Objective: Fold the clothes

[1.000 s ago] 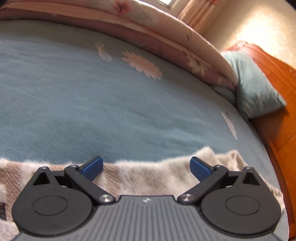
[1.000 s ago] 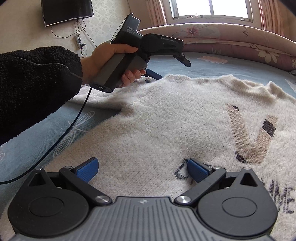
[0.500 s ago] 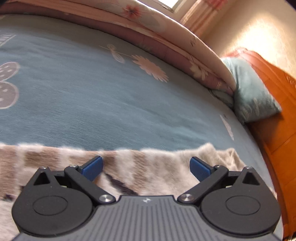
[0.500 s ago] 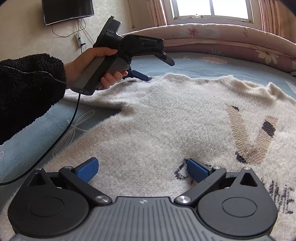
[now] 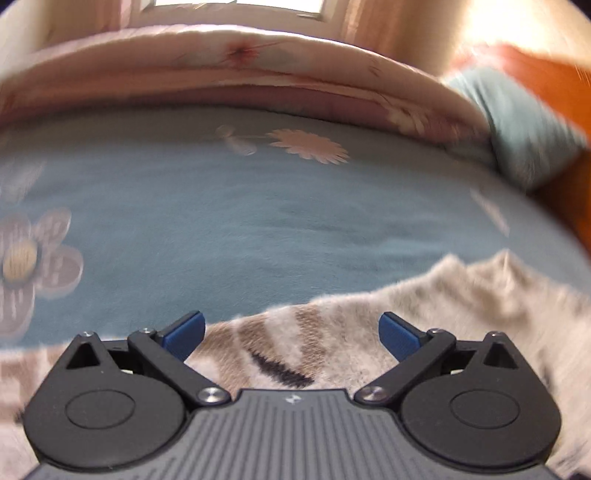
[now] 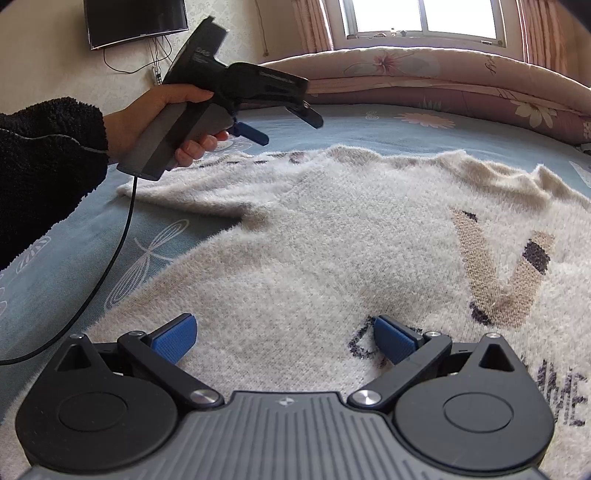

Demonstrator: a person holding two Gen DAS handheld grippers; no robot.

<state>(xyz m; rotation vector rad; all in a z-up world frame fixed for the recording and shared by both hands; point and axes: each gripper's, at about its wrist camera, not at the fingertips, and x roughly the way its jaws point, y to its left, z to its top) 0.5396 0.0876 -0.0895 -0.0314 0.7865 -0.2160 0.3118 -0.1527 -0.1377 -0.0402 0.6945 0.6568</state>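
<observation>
A fuzzy cream sweater (image 6: 332, 240) with tan and dark knitted letters lies spread flat on the blue bedsheet (image 6: 369, 125). Its striped left sleeve (image 6: 207, 184) is folded inward at the far left. My right gripper (image 6: 284, 338) is open and empty, just above the sweater's body. My left gripper (image 5: 291, 334) is open and empty, hovering over the striped sleeve (image 5: 295, 343). In the right wrist view the left gripper (image 6: 280, 125) is held in a hand above the sleeve, clear of the fabric.
A rolled pink floral quilt (image 6: 424, 70) lines the far side of the bed under a window. A blue pillow (image 5: 528, 122) lies against the orange wooden headboard (image 5: 554, 77). A cable (image 6: 110, 266) trails from the left gripper across the sheet. A TV (image 6: 133, 18) hangs on the wall.
My left gripper has risen off the sleeve and swung round, so its view has panned across the bed. The right gripper has stayed still.
</observation>
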